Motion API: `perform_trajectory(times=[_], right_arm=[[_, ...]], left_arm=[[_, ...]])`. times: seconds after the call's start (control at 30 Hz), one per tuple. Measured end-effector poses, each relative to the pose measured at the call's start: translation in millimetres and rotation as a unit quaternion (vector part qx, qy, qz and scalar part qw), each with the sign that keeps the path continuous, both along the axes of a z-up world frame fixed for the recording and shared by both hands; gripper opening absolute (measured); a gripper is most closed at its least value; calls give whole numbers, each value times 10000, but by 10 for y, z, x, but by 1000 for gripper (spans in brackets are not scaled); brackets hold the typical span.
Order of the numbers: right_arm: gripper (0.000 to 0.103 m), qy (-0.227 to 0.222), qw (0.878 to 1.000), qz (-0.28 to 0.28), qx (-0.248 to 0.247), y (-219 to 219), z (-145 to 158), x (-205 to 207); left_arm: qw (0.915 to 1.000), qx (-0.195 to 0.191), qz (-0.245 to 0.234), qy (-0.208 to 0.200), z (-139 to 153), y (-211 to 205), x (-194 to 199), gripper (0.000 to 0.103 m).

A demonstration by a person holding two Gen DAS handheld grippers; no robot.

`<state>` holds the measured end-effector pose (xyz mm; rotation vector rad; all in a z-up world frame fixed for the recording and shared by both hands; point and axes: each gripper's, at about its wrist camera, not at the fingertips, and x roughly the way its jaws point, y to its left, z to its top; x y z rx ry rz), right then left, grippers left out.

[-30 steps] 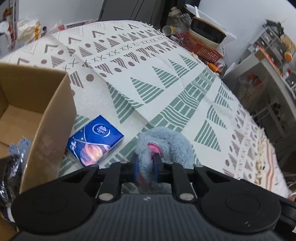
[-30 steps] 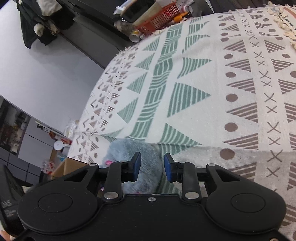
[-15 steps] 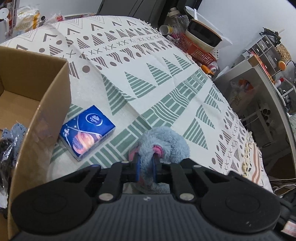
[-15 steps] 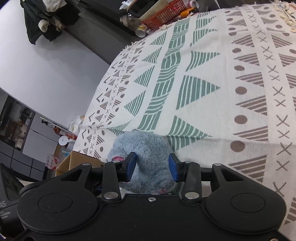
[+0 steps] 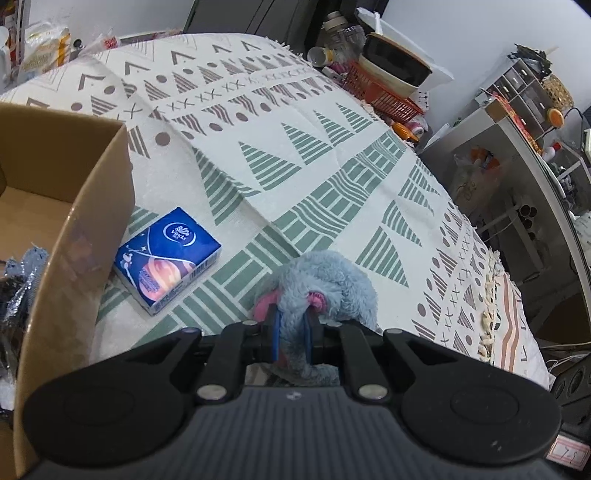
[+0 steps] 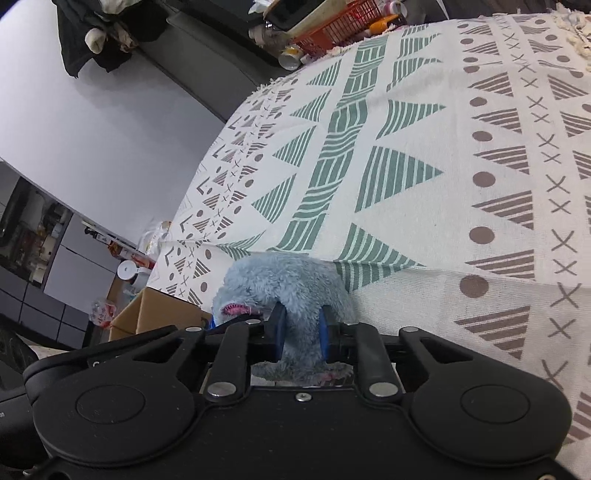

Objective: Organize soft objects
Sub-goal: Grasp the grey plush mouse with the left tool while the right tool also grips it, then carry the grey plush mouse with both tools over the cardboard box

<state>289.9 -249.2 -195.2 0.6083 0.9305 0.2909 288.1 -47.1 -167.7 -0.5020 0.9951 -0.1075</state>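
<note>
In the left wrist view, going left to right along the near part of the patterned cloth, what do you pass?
Cardboard box → blue tissue pack → grey plush toy, pinched in the left tongs → fringed cloth edge.

A lived-in home: patterned cloth (image 5: 280, 122) on a table, cluttered shelves (image 5: 517, 92), clothes (image 6: 107, 33) hanging.

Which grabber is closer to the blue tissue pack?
Left. The left hand-held gripper, holding the fluffy grey toy, sits just beside the blue tissue pack. The right hand-held gripper cannot see the pack.
</note>
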Motion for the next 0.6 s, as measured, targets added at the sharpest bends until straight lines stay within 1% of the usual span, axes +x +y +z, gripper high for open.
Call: perform_trajectory(times=[0.1, 0.43, 0.6], right_arm=[[18, -100, 9999, -25, -9, -15, 98, -71], [17, -426, 9990, -21, -121, -12, 377, -316], [17, -560, 9983, 48, -165, 87, 520, -424]], left_arm=[[10000, 5, -81, -14, 67, -18, -52, 12], [9991, 98, -266, -306, 389, -90, -261, 11], [9990, 66, -224, -380, 515, -39, -390, 11]])
